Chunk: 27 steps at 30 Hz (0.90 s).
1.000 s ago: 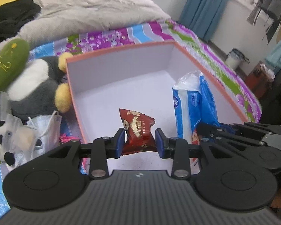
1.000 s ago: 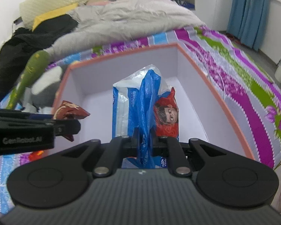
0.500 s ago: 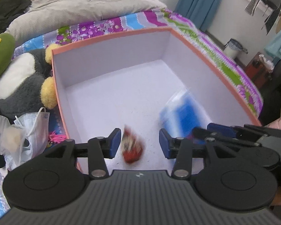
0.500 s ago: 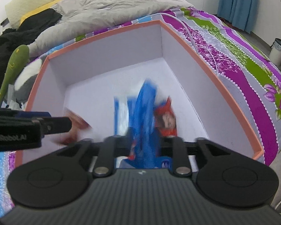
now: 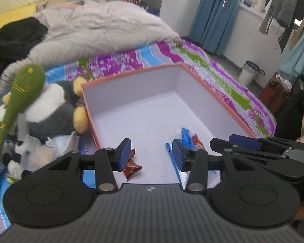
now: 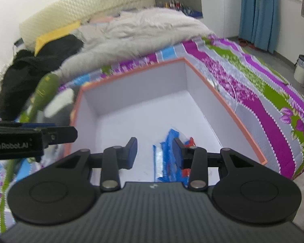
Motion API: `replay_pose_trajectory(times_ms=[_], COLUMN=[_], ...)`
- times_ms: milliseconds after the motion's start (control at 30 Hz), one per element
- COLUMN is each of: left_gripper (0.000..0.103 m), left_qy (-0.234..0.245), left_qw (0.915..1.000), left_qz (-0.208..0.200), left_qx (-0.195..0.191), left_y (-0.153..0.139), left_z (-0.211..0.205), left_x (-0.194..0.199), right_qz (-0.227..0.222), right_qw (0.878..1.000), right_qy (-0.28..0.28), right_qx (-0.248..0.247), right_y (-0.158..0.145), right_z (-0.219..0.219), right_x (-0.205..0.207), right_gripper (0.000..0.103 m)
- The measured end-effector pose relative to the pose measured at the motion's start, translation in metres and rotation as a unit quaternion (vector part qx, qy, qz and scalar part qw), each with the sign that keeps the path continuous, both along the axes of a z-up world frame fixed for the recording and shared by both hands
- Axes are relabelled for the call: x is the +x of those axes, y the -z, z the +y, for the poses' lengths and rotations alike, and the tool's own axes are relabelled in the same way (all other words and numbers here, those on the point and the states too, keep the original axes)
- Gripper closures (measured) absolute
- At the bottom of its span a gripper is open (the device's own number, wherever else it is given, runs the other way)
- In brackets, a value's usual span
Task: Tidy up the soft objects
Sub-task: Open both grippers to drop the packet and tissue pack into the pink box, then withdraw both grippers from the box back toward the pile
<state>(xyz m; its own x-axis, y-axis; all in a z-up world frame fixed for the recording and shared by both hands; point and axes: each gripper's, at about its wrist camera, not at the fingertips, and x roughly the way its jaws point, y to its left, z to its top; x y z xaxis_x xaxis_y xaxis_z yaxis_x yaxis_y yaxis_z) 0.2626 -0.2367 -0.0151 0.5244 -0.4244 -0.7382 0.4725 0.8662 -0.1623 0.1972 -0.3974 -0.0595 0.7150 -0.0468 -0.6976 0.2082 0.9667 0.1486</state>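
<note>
An orange-rimmed box (image 5: 131,75) with a white inside sits on the bed; it also shows in the right wrist view (image 6: 131,73). A red snack packet (image 5: 132,166) lies on the box floor at the near left. A blue and white tissue pack (image 5: 185,135) with a red packet beside it lies at the near right, also seen in the right wrist view (image 6: 168,151). My left gripper (image 5: 151,154) is open and empty above the box's near edge. My right gripper (image 6: 155,151) is open and empty above the tissue pack.
A grey and white plush penguin (image 5: 50,109), a green plush stick (image 5: 20,93), a face mask (image 5: 60,141) and small toys lie left of the box. A grey duvet (image 5: 95,28) and black clothes (image 5: 12,38) lie behind. A bin (image 5: 250,74) stands on the floor at right.
Both grippers opened and let go: the red packet and the tissue pack dropped into the box. Both grippers have lifted and pulled back a little.
</note>
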Motion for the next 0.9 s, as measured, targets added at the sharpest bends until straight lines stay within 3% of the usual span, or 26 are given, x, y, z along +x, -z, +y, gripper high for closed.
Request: replay_pose_trajectory(times_ms=[433,900], left_gripper=[0.052,0.052], left_qy=[-0.017,-0.061], left_qw=[0.9975,0.9943], left_qz=[-0.063,-0.077], left_qx=[-0.025,-0.043], left_y=[-0.055,-0.065], left_z=[0.073,0.151], left_x=[-0.08,-0.146], right_qz=[-0.08,-0.109], right_qw=[0.997,0.992], right_qy=[-0.021,-0.063], right_qx=[-0.011,-0.009], right_y=[-0.062,-0.074], right_z=[0.054,0.115], right_x=[-0.061,-0.111], right_gripper=[0.062,0.062])
